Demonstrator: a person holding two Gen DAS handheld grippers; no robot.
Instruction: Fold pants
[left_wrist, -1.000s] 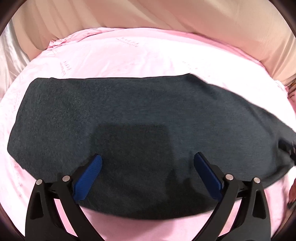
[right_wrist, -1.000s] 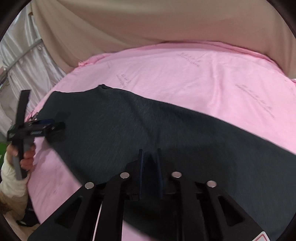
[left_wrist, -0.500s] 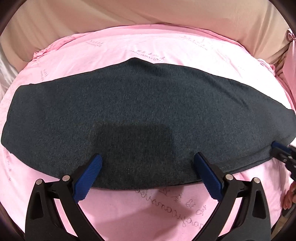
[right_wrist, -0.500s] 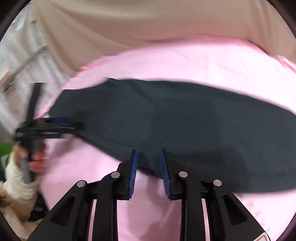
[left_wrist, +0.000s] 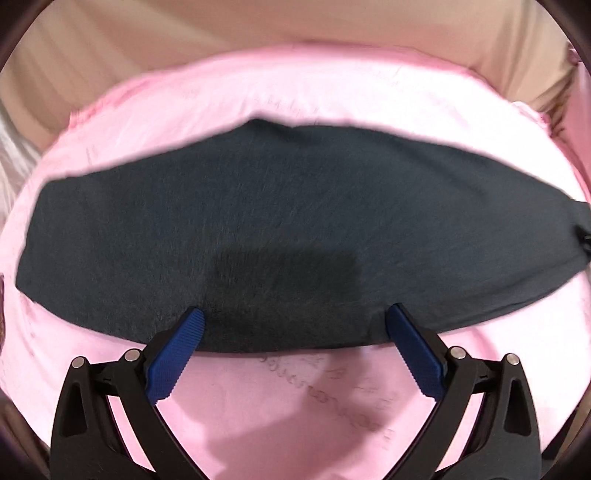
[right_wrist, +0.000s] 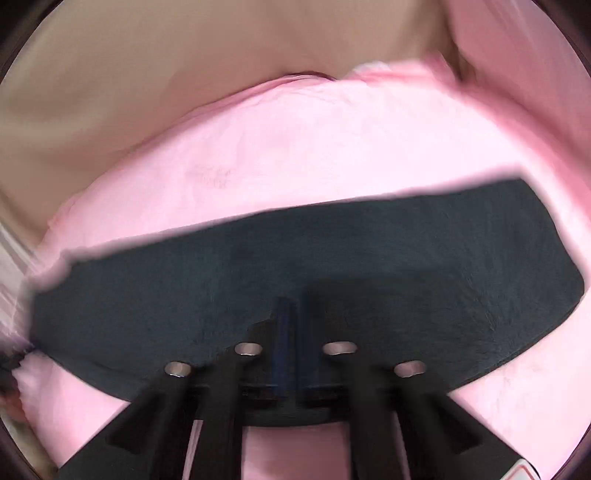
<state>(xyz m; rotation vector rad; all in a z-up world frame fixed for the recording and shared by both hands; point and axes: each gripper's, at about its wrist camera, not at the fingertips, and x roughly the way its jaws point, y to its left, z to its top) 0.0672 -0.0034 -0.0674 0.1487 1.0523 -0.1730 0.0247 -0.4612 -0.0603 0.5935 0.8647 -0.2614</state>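
The dark grey pants lie flat as a long folded strip across the pink sheet. My left gripper is open, its blue pads wide apart at the near edge of the pants, holding nothing. In the right wrist view the pants stretch from left to right. My right gripper is over their near edge with its blue pads close together. The view is blurred and I cannot tell whether cloth is between them.
The pink sheet covers a bed. Beige cloth hangs behind it and also shows in the right wrist view. Printed writing marks the sheet in front of the left gripper.
Both views have swung round over the pants. My right gripper's pads, slightly apart half a second ago, are now close together over the near edge. My left gripper stays open.
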